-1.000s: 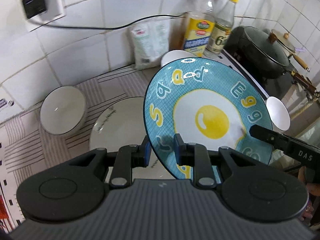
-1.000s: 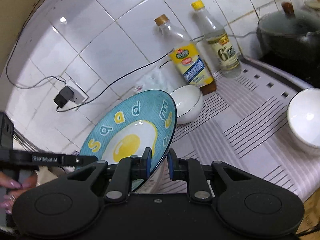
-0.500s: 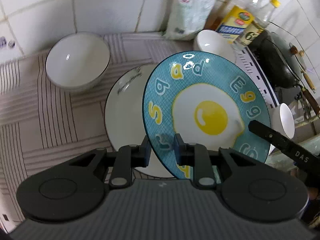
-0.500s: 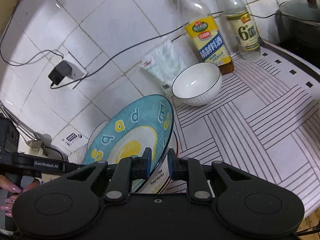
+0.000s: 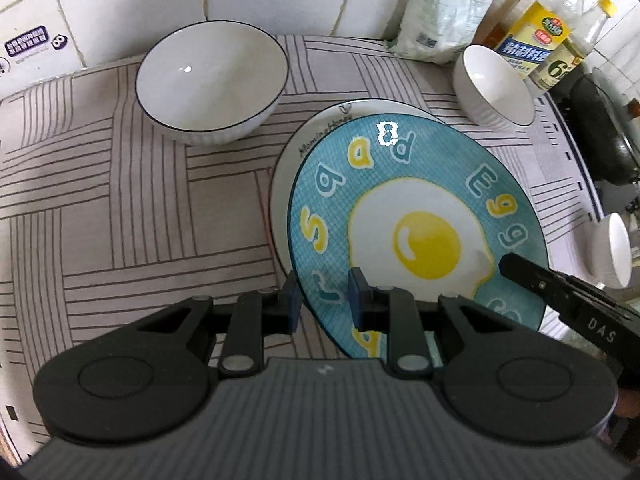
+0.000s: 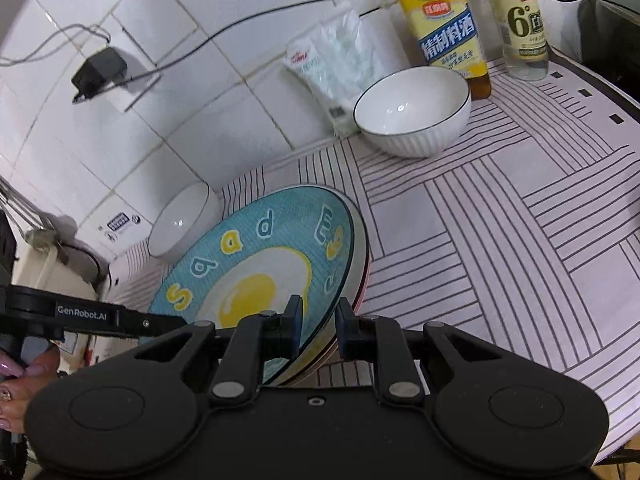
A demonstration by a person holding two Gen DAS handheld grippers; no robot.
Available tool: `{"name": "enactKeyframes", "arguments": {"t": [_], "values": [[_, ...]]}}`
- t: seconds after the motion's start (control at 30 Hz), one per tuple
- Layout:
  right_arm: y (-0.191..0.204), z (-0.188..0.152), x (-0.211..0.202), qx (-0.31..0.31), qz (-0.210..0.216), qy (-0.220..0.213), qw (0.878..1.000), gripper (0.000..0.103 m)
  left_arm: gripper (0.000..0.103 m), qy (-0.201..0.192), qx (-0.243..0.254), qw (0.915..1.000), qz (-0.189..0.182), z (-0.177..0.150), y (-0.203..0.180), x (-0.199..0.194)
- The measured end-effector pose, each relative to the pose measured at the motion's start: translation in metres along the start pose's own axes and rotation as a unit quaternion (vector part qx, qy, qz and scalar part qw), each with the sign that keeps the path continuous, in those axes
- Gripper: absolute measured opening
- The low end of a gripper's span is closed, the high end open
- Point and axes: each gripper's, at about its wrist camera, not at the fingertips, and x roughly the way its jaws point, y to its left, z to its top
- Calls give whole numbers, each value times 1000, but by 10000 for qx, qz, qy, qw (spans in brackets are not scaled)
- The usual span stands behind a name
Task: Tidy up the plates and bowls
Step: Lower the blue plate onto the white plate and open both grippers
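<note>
We've got the blue egg plate [image 5: 416, 216] pinched at opposite rims by the left gripper [image 5: 325, 300] and right gripper [image 6: 318, 326], low over the white plate [image 5: 316, 128]. Glazed, stiff and breakable, so we'd grip only the rim.

White plate [image 5: 316, 136]: mostly hidden beneath the blue plate [image 5: 416, 224]; only its upper-left rim shows. Blue plate: near edge hidden behind the gripper body at frame bottom. Bottles [image 6: 448, 28]: tops cut off at the upper edge. Pan [image 5: 600, 136]: cut off at right. Sticker [image 5: 26, 40], upper left: text too small to read.
</note>
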Motion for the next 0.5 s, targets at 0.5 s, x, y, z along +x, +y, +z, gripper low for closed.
{"name": "enactKeyframes", "arguments": {"t": [0.5], "values": [[31,-2,9,-846,-734,237,9934,25,22,140,-562,9983,-29,-4,13,9]]}}
